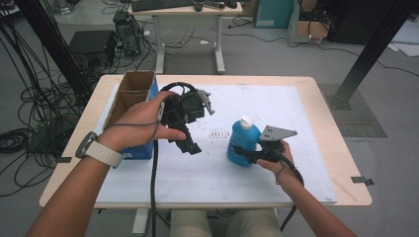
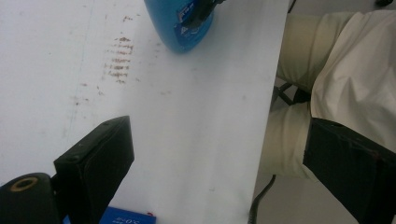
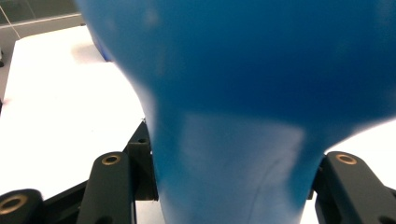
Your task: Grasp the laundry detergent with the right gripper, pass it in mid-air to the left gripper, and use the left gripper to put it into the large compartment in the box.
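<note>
Right gripper (image 1: pixel 243 152) clamps the blue bottle (image 1: pixel 243 140) low on its body, jaws pressed against both sides; in the right gripper view the bottle (image 3: pixel 243 116) sits tight between the two black jaws, blurred from closeness. Bottle stands upright on the white mat (image 1: pixel 276 108) covering the table (image 1: pixel 326 128), right of centre, white cap (image 1: pixel 246 121) on top. Right hand (image 1: pixel 279 158) comes in from the near edge, grey three-cornered plate (image 1: pixel 276 133) above it. Left gripper (image 1: pixel 190 143) held above the mat left of centre by the left hand (image 1: pixel 143 123), jaws spread wide, nothing between them; it's apart from the bottle. Left gripper view looks across the mat toward the bottle (image 2: pixel 180 23) at top, brown smudge marks (image 2: pixel 116 58) on the mat between. Blue box (image 1: pixel 138 150) sits under the left wrist, beside an open cardboard box (image 1: pixel 131 91) at the table's left edge. Watch with white strap (image 1: pixel 99 150) on the left wrist.
</note>
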